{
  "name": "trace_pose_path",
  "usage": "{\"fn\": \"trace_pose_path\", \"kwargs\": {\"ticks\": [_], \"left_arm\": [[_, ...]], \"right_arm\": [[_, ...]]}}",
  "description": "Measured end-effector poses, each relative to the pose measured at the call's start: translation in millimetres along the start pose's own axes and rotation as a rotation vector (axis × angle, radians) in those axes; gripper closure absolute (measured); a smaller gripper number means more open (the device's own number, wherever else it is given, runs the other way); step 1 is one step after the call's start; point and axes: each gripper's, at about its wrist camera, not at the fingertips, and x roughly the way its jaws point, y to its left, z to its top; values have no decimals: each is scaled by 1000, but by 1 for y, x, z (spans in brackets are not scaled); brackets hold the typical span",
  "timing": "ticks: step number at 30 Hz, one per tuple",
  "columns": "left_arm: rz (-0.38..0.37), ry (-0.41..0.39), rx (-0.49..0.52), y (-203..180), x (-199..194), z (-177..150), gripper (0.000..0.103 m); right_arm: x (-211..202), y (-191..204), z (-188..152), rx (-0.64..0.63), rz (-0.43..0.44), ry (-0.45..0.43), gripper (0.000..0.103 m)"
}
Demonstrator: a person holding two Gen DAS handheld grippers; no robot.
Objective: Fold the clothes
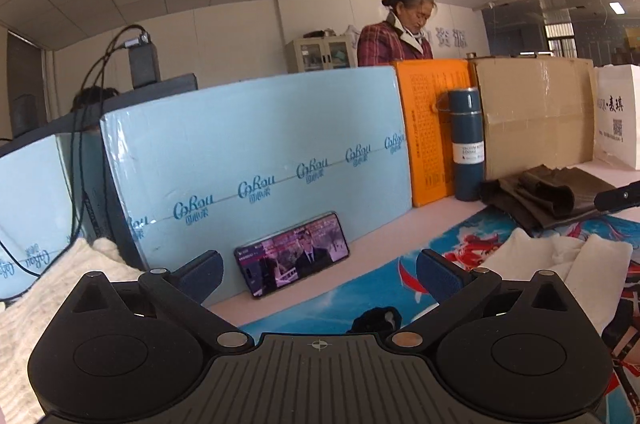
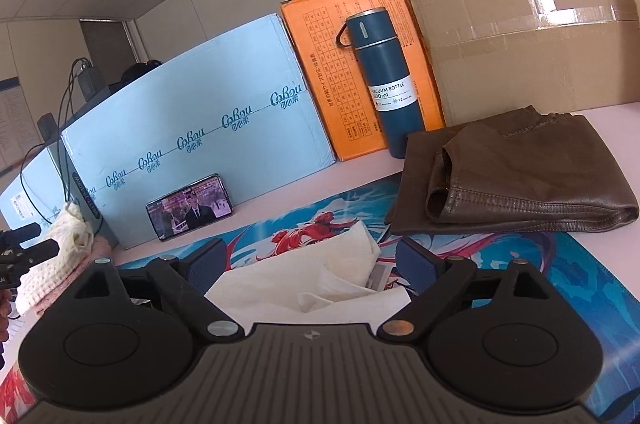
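flask (image 2: 389, 80) reads "vacuum bottle 500ml"; box (image 2: 192, 128) "cobou".

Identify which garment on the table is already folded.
The brown leather garment by the blue bottle: it lies in flat, stacked layers. The white cloth before the right claw is crumpled.

Pale pink table (image 2: 320, 180) with printed mat and clutter.
Blue anime-print mat (image 2: 580, 264) covers the near side; white cloth (image 2: 320, 288) crumpled on it, folded brown leather garment (image 2: 520, 172) partly on mat, partly on bare table. Phone (image 2: 189, 207) leans on light-blue box (image 2: 192, 104); orange box (image 2: 320, 72), teal vacuum bottle (image 2: 386, 76), cardboard box (image 2: 520, 24) along back edge.
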Motion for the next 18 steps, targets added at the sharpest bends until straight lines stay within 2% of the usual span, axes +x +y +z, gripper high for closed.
{"fn": "trace_pose_path", "kwargs": {"ticks": [3,6,9,12,14,17,18], "left_arm": [[-18,181,-59,3,38,-10,0],[-68,238,-88,3,56,-22,0],[-86,308,-120,5,72,-30,0],[-80,351,-175,13,85,-33,0],[-109,372,-217,17,90,-36,0],[-156,373,-187,12,89,-40,1],[-149,363,-160,8,88,-41,1]], "right_arm": [[24,3,14,-3,-70,35,11],[53,4,26,-1,-81,82,11],[86,10,35,-67,-63,159,11],[118,13,40,-123,-74,235,12],[136,13,40,-195,-48,287,13],[152,6,35,-252,-25,340,14],[155,2,32,-256,-9,354,14]]}}
